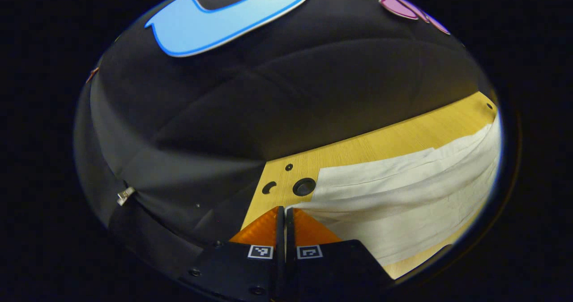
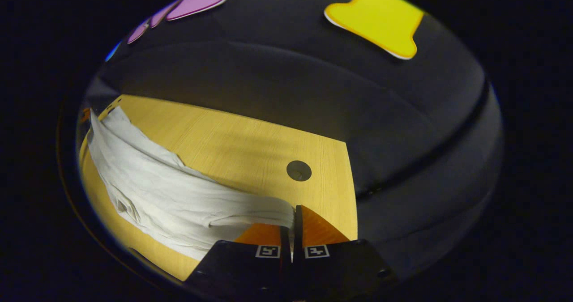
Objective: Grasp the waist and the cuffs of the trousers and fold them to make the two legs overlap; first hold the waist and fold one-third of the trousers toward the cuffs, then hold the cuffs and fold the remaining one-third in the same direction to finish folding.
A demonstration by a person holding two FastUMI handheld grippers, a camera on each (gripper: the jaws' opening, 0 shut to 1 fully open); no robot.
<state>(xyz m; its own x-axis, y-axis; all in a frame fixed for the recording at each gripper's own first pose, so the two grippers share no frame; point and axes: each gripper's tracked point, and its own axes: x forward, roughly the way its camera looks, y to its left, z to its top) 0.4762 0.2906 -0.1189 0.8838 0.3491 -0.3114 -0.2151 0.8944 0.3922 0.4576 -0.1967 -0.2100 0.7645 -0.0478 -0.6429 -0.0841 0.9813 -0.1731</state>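
Note:
White trousers [image 1: 403, 203] lie stretched across the wooden table [image 1: 403, 136]. In the left gripper view my left gripper [image 1: 285, 210] is shut on one end of the cloth at the table's corner, the fabric edge pinched between its fingers. In the right gripper view the trousers [image 2: 170, 194] run from the far left toward my right gripper [image 2: 293, 210], which is shut on the other end; a thin fold of cloth enters between its fingers. Which end is waist and which is cuffs I cannot tell.
The table has round holes near its corners: a large hole [image 1: 304, 186] beside the left gripper and a dark hole [image 2: 299, 170] just beyond the right gripper. The table edge [image 2: 351, 190] drops off close to the right gripper. Black cloth wall surrounds the table.

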